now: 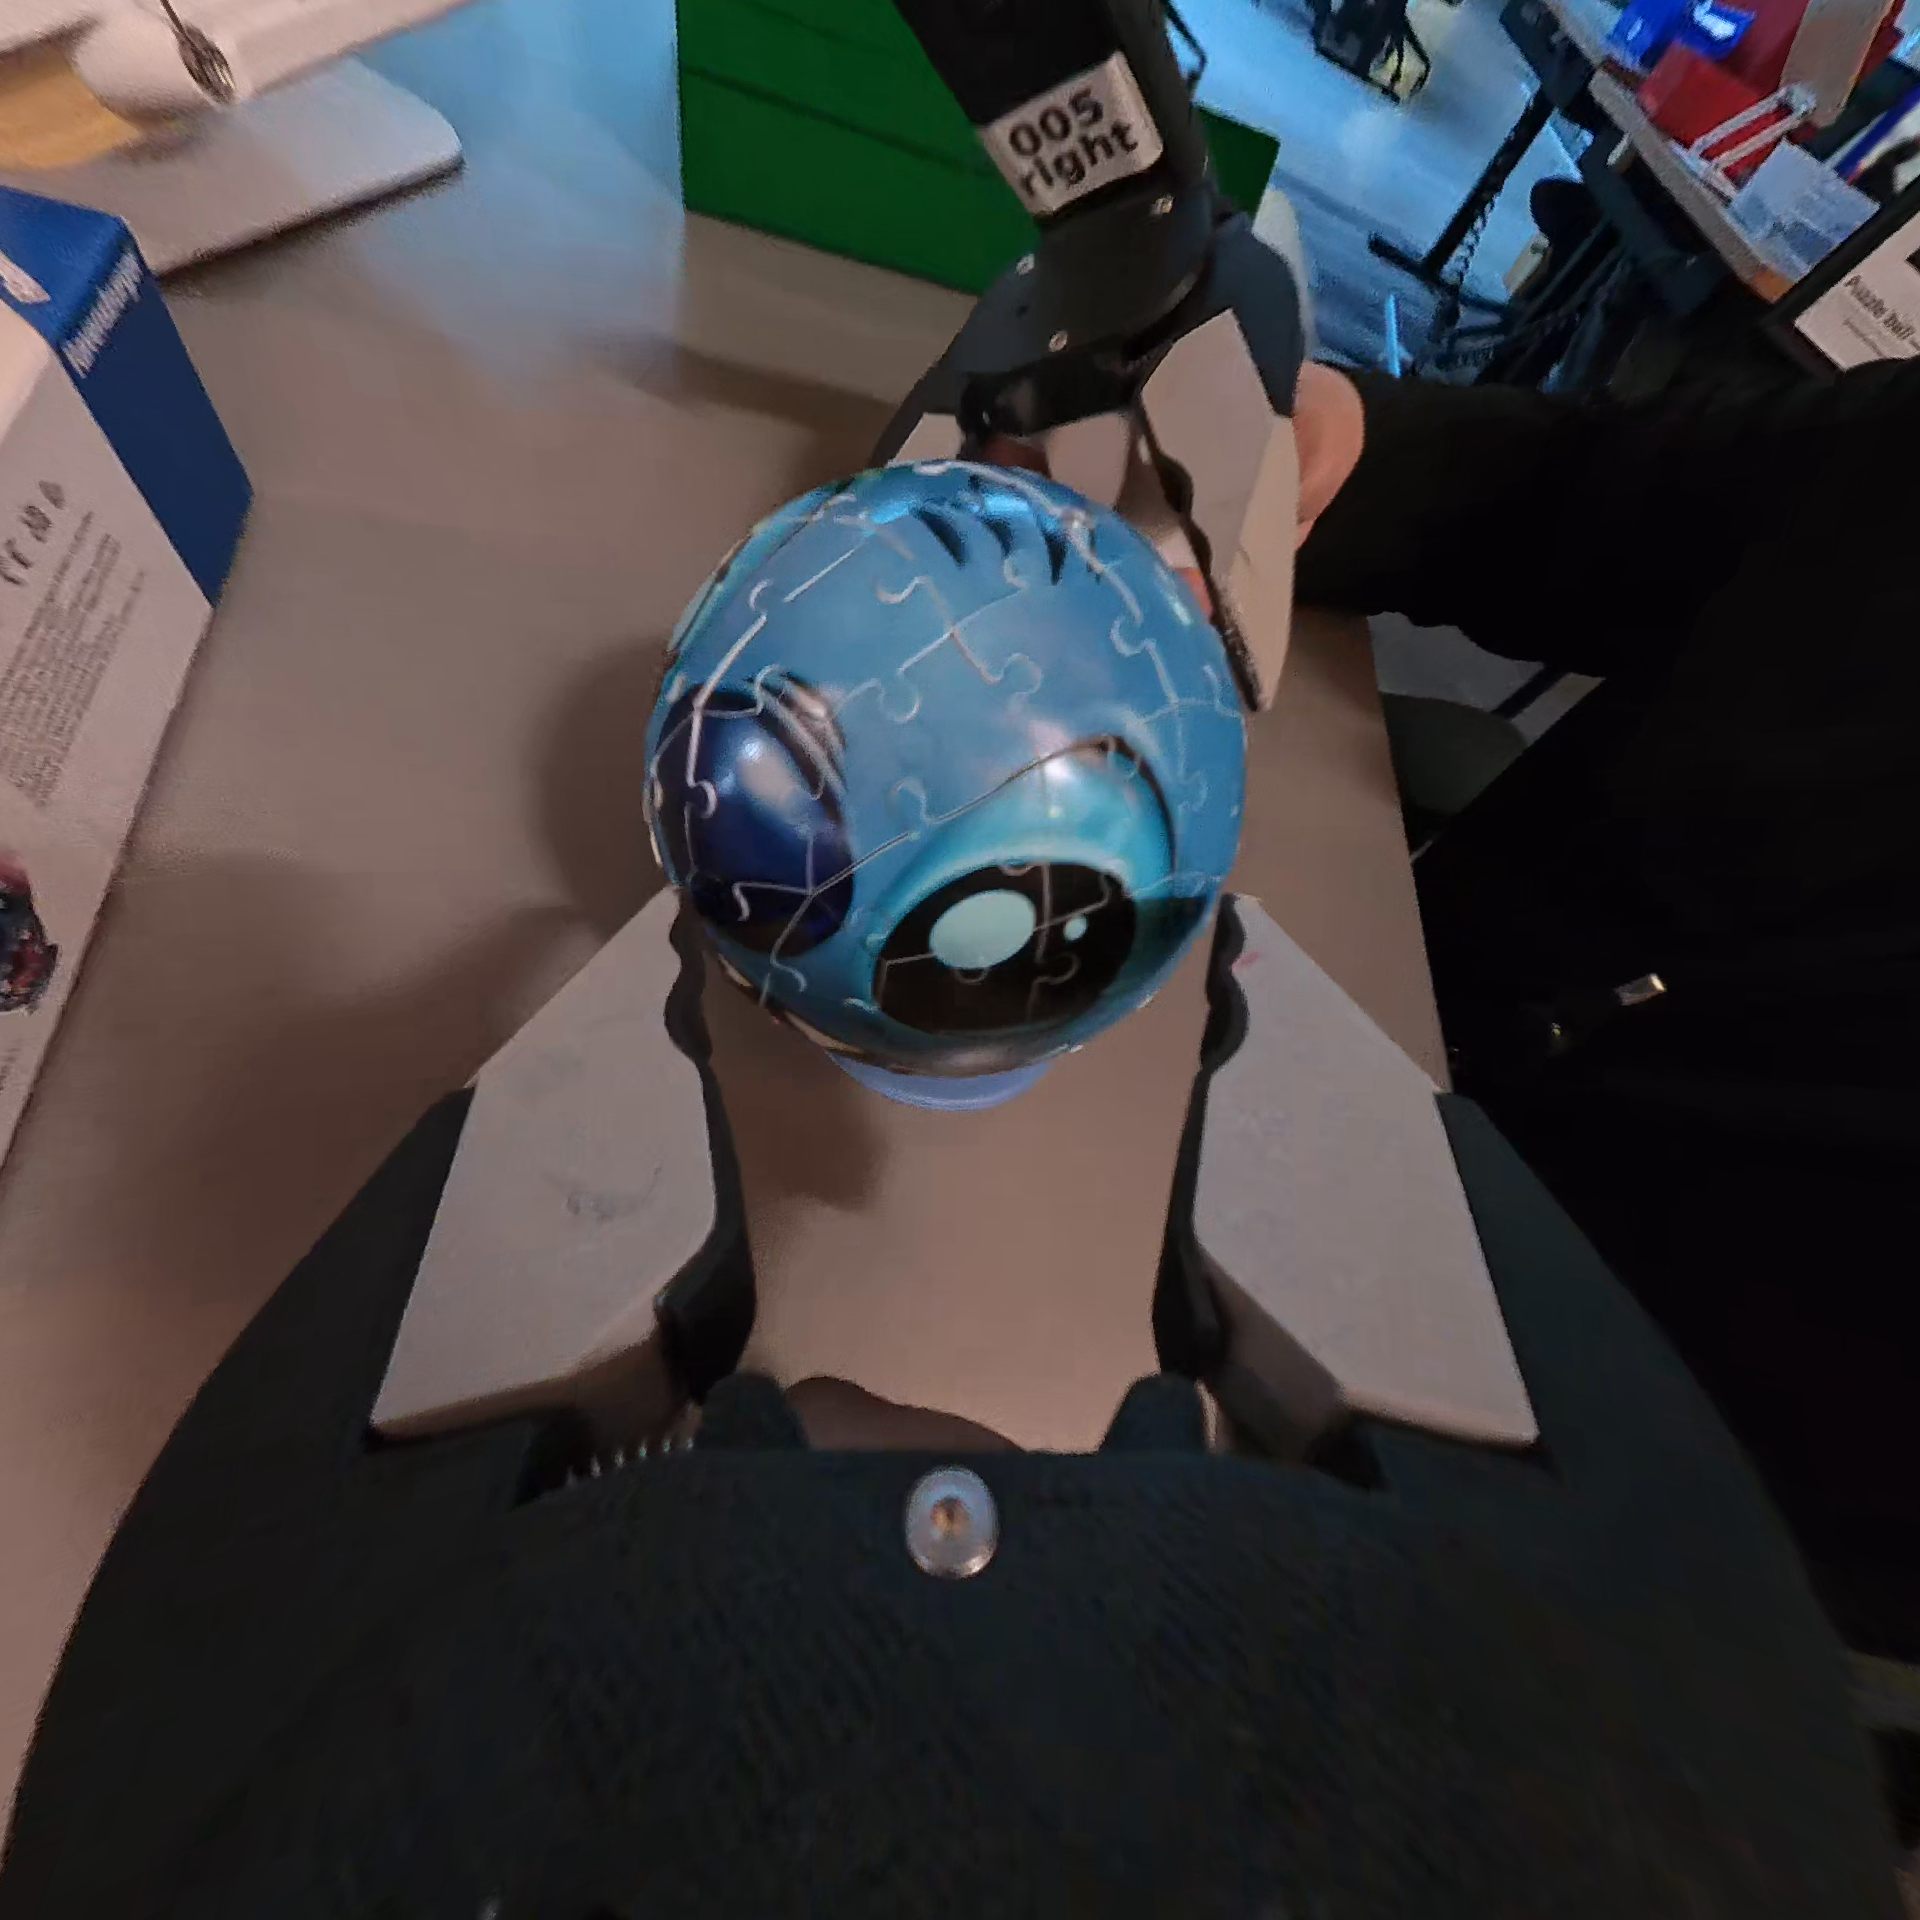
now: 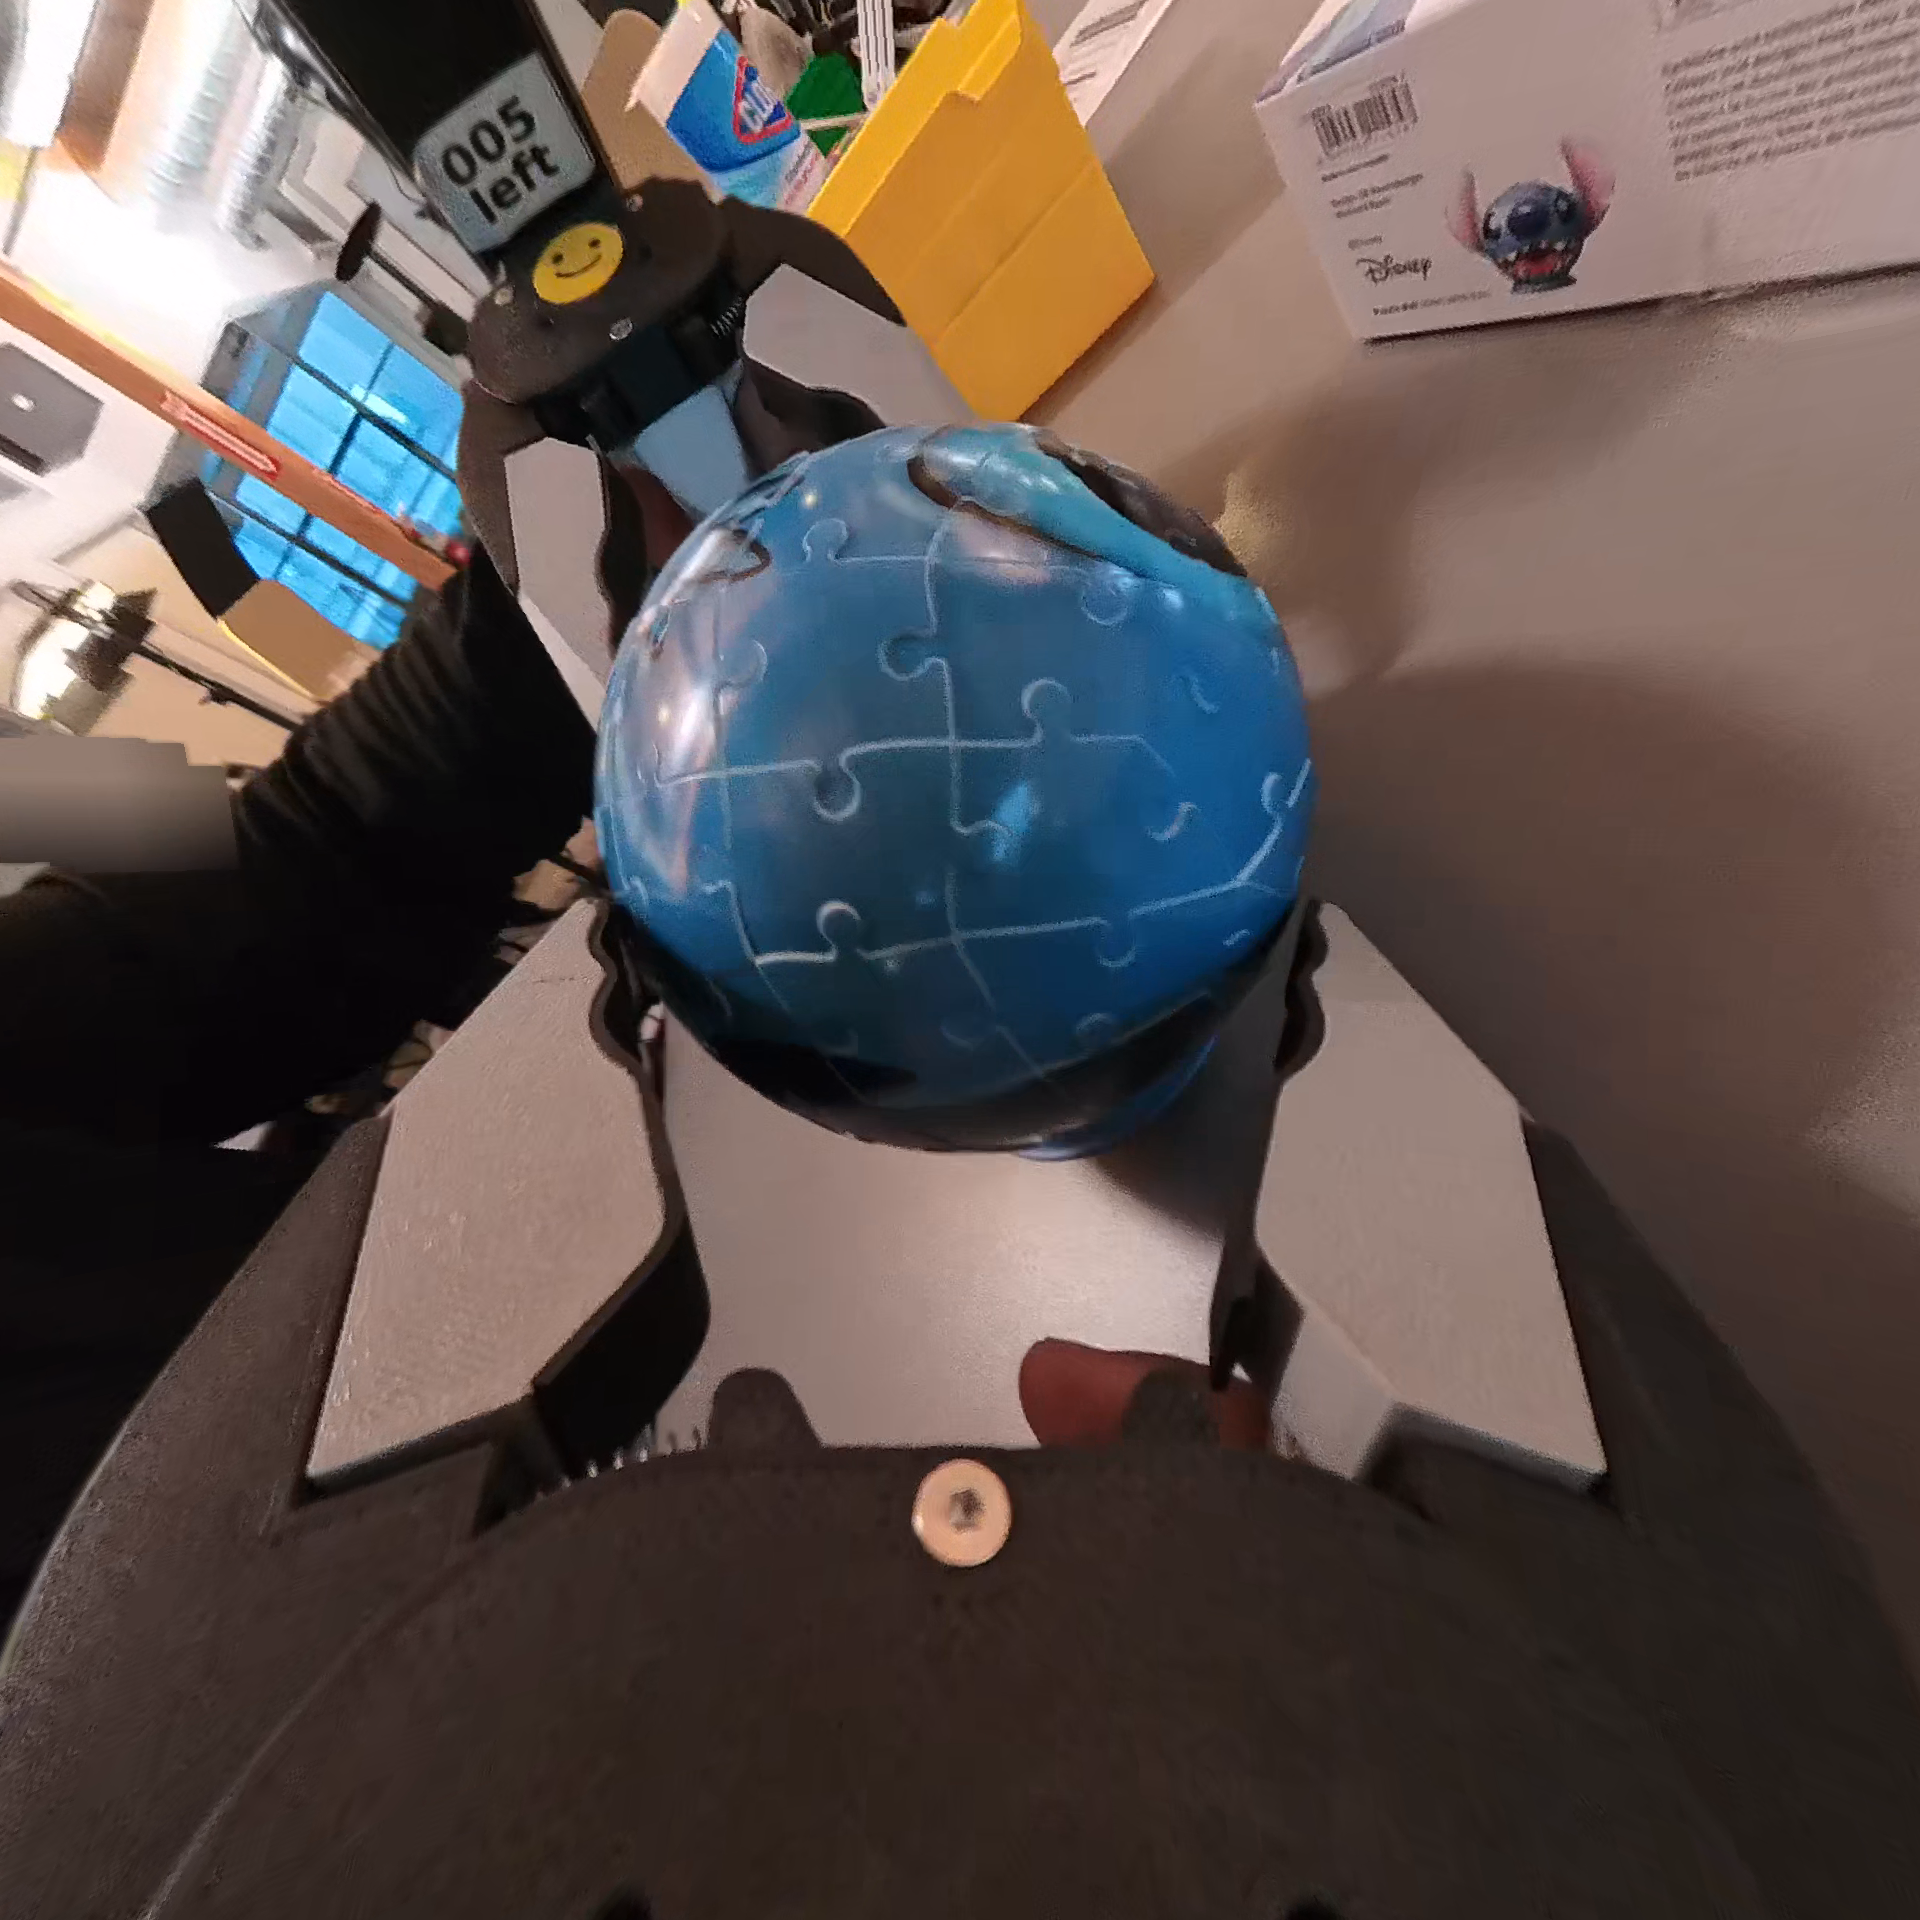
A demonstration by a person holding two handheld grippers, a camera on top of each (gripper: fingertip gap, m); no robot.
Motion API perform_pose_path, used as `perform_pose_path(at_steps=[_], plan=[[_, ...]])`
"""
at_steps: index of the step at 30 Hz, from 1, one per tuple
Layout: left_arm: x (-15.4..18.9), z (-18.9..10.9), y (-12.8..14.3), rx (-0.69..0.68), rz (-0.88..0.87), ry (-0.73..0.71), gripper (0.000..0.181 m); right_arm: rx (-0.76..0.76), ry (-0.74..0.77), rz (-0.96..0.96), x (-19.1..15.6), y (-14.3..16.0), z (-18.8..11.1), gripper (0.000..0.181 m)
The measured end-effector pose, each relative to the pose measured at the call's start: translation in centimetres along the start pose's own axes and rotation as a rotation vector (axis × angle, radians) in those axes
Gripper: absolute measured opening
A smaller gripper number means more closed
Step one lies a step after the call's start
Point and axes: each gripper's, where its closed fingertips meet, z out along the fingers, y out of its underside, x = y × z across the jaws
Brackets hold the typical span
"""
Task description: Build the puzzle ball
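- The glossy blue jigsaw-piece puzzle ball (image 1: 940,769) is held up above the grey-beige table (image 1: 416,623), between two grippers that face each other.
- The left wrist view alone shows the ball's printed face: a dark blue nose on the left and a large black-and-white eye low on the near side. It also shows a pale blue base ring (image 1: 940,1086) under the ball, a green box (image 1: 831,135) behind it, and a white-and-blue cardboard box (image 1: 94,520) at the left edge.
- The right wrist view alone shows the plain blue back of the ball (image 2: 951,790), an unfilled gap in the pieces near its top, a yellow bin (image 2: 987,229) and a white product box (image 2: 1621,156) on the table.
- The left gripper (image 1: 951,935) reaches forward, its jaws clamped on the ball's lower flanks.
- The right gripper (image 2: 951,945) comes from the opposite side, its jaws likewise closed against the ball's sides. A person's dark sleeve (image 1: 1610,499) trails behind it.
- The ball being round, it has no long axis; its base ring points down towards the left camera.
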Motion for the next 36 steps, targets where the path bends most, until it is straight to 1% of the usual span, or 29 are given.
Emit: perform_pose_path(at_steps=[2,4,5,7,9,10,12,15,16,18,20,24,29,32,36], plan=[[-0.1,-0.5,-0.1,0.054,0.056,-0.055,0.098,-0.019,0.026,-0.049,0.3,0.7,-0.2,0.127],[0.3,-0.5,0.5,0.049,0.174,-0.110,0.107,-0.041,0.084,-0.119,1.2,1.4,-0.7,0.130],[0.7,-0.5,0.8,0.039,0.245,-0.128,0.107,-0.041,0.119,-0.176,1.5,1.6,-1.0,0.133],[0.8,-0.2,1.4,0.000,0.373,-0.198,0.106,-0.025,0.192,-0.332,1.7,1.5,-1.6,0.136],[0.1,0.3,2.0,-0.053,0.491,-0.290,0.106,0.013,0.246,-0.501,0.9,1.0,-2.0,0.141],[-0.3,0.7,2.0,-0.062,0.539,-0.325,0.107,0.036,0.278,-0.574,0.5,0.6,-2.2,0.140],[-0.6,1.5,1.9,-0.050,0.603,-0.353,0.106,0.067,0.340,-0.706,0.0,0.1,-2.2,0.139],[-1.2,2.1,1.6,0.005,0.627,-0.354,0.102,0.033,0.421,-0.820,1.0,0.2,-1.3,0.138],[-1.5,2.1,1.5,0.021,0.625,-0.357,0.100,0.016,0.428,-0.836,1.3,0.4,-0.8,0.133],[-2.0,2.2,1.7,0.019,0.621,-0.360,0.097,0.000,0.459,-0.858,2.0,0.3,-0.5,0.130],[-2.2,2.3,1.7,0.042,0.615,-0.365,0.098,0.009,0.473,-0.872,2.3,-0.2,-0.5,0.122],[-2.9,2.4,1.7,0.070,0.588,-0.397,0.101,0.030,0.455,-0.857,2.3,-0.9,-0.2,0.122],[-3.3,2.0,0.5,0.121,0.576,-0.445,0.102,0.072,0.401,-0.810,2.0,-2.7,-0.3,0.123],[-3.8,1.8,0.0,0.127,0.553,-0.475,0.102,0.035,0.351,-0.749,2.6,-3.4,0.0,0.124],[-4.6,1.8,0.5,0.115,0.431,-0.446,0.102,-0.004,0.274,-0.620,3.6,-3.5,0.6,0.124]])
